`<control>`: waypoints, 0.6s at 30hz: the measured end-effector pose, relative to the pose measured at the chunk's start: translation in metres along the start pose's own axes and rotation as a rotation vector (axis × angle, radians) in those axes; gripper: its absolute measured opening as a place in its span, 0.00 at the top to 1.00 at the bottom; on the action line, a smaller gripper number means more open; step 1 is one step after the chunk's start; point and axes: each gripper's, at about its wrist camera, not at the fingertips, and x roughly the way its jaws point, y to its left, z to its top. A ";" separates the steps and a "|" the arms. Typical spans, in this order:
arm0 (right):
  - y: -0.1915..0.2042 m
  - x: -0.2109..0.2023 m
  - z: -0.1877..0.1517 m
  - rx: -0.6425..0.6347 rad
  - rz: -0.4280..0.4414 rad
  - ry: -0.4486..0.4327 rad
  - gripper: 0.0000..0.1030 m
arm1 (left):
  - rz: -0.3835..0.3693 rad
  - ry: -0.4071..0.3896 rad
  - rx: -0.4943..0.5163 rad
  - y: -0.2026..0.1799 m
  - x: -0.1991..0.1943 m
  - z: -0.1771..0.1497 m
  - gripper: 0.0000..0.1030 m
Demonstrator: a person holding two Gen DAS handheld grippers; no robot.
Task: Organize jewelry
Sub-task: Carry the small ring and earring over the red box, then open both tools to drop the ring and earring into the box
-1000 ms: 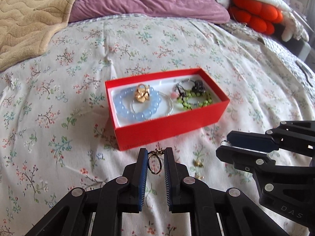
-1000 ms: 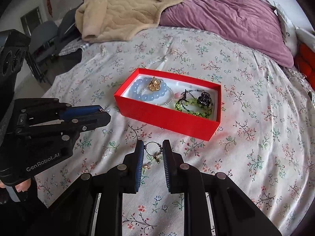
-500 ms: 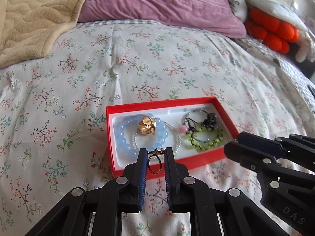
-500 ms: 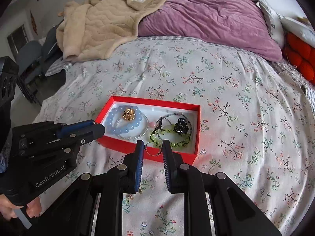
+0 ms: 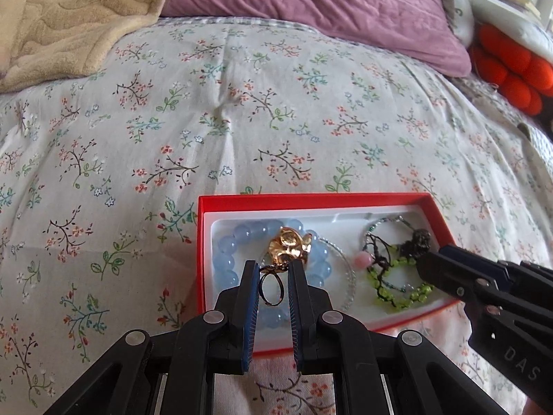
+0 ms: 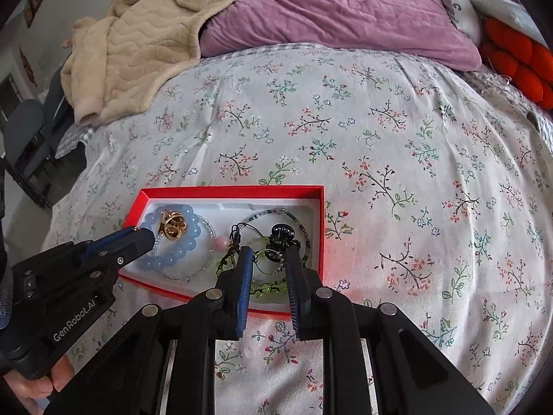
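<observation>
Gripping a small gold ring (image 5: 272, 285) between its 2 blue pads, the left gripper (image 5: 273, 269) occupied the lower centre of the left wrist view, directly over the left half of the red box (image 5: 311, 200). The ring stood upright, its band spanning the gap between the pads.

The right gripper (image 6: 268, 259) sat at the lower centre of the right wrist view, above the right half of the same box, its jaws closed on a thin hoop earring (image 6: 268, 263) with small hanging parts; the contact points were hard to make out.

Inside the white-lined box, the left compartment held a pale blue bead bracelet (image 5: 228, 263), a gold flower-shaped piece (image 5: 290, 245) and a thin clear-bead strand (image 5: 349, 276). The right compartment held a green bead bracelet (image 5: 397, 297), a pink bead (image 5: 362, 260) and a dark charm (image 5: 420, 240).

The box rested on a floral bedspread (image 5: 242, 121). A purple pillow (image 5: 328, 0) lay at the upper centre, a beige blanket (image 5: 69, 17) at the upper left, and an orange cushion (image 5: 508, 69) at the upper right.
</observation>
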 end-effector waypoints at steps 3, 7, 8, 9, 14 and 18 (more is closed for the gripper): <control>0.002 0.003 0.001 -0.002 0.000 0.003 0.80 | 0.005 -0.003 -0.015 0.001 0.004 0.002 0.89; 0.002 0.006 0.001 -0.004 -0.003 0.007 0.80 | 0.018 -0.015 0.002 -0.002 0.004 0.003 0.89; 0.002 0.006 0.001 -0.004 -0.005 0.007 0.80 | 0.017 -0.018 0.004 -0.002 0.003 0.003 0.89; 0.001 0.006 0.001 -0.003 -0.006 0.007 0.80 | 0.016 -0.019 0.007 -0.003 0.003 0.003 0.89; -0.002 0.005 0.001 0.008 -0.008 0.007 0.79 | 0.023 -0.019 0.031 -0.005 0.003 0.002 0.88; -0.005 0.003 0.001 0.021 -0.002 0.011 0.79 | 0.025 -0.013 0.035 -0.006 0.000 0.002 0.79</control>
